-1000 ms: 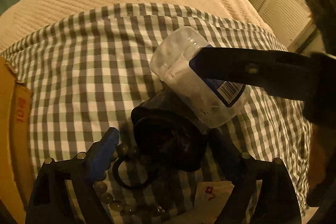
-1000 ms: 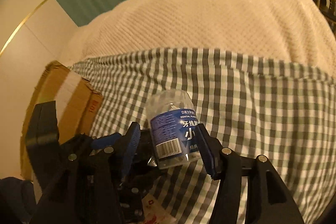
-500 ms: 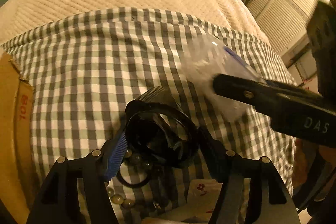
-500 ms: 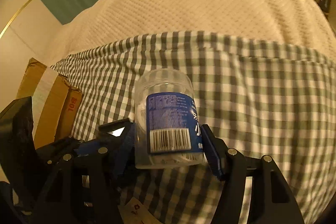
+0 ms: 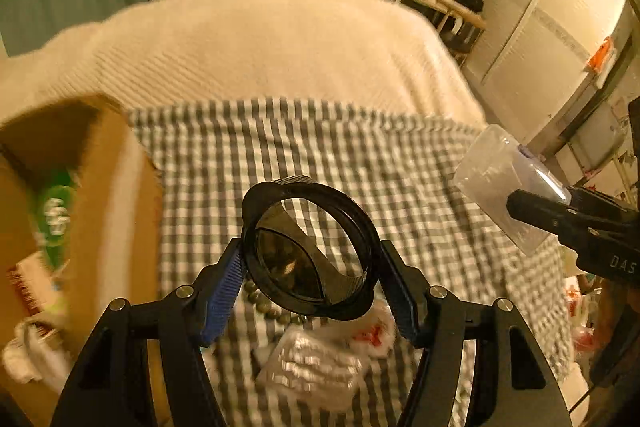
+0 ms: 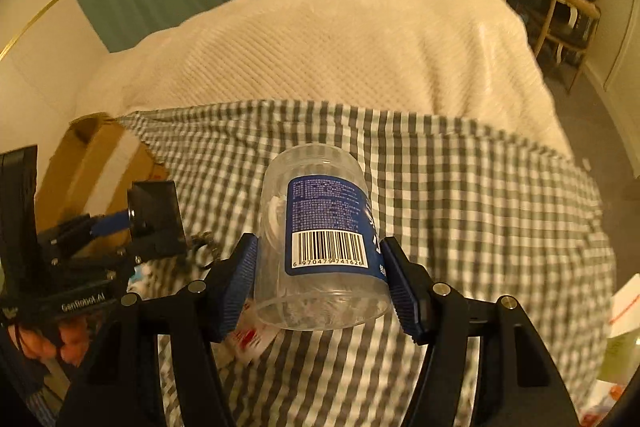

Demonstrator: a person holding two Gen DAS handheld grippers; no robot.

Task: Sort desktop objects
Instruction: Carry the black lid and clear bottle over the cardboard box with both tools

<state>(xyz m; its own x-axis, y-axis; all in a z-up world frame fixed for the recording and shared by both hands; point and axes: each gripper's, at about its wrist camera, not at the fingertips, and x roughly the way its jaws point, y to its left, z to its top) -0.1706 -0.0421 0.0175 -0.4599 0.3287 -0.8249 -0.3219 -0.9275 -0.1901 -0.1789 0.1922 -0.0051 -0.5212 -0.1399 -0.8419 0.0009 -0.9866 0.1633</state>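
Gripping dark cup [image 5: 310, 253], box [image 5: 100, 163] left

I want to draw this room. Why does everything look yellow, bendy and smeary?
Left wrist view: warm dim light, checked cloth and cardboard box motion-smeared, edges bulge from the fisheye lens. Right wrist view: clear jar fairly sharp, barcode readable, cloth behind blurred.

The cardboard box [image 5: 100, 219] at the left of the left wrist view is smeared by motion and cut by the frame edge; the green item [image 5: 54, 215] inside it cannot be identified. Beads [image 5: 266, 307] at lower centre are mostly hidden behind the black cup [image 5: 308, 251]. The white packets [image 5: 316, 363] below are blurred, their print unreadable.
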